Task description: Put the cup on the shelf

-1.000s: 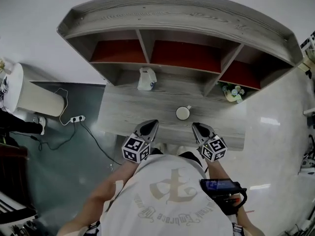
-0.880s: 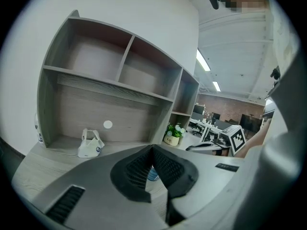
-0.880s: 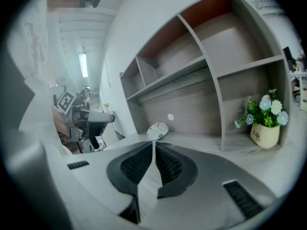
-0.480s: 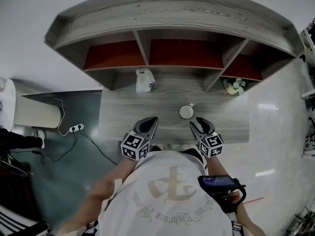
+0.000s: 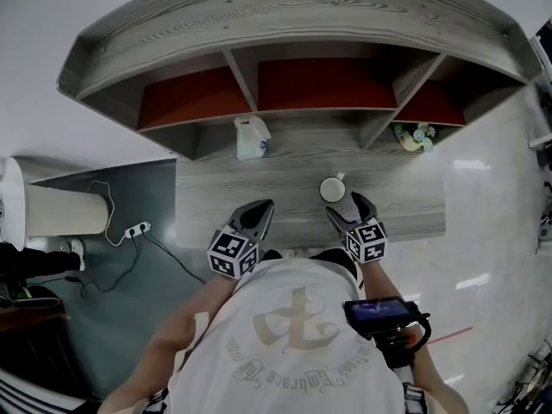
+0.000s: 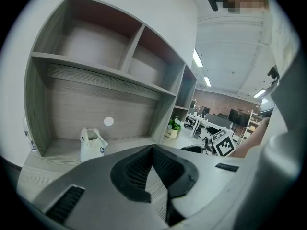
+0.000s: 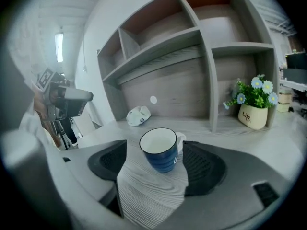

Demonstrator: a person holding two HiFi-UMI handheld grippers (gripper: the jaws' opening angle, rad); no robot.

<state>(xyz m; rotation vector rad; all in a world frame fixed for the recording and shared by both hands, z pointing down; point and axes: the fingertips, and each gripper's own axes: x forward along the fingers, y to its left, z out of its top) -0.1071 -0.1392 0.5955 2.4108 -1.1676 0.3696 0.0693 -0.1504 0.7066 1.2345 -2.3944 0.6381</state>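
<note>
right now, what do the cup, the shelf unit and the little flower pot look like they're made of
Cup: likely glazed ceramic. It is glossy blue outside with faint rings, and smooth white inside.
Shelf unit: wood or wood-look laminate with a matte grey finish. Long grain lines run along its boards; which of the two it is stays open.
Flower pot: probably ceramic, cream and smooth with dark lettering, though it could be plastic.

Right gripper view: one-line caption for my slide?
Right gripper, jaws just opened, framing the blue cup upright on the wooden desk below the shelf.

Shelf unit (image 5: 293, 20) and desktop (image 5: 250, 188): matt grey wood grain. Cup (image 7: 162, 153): glossy blue glaze, smooth white interior.
</note>
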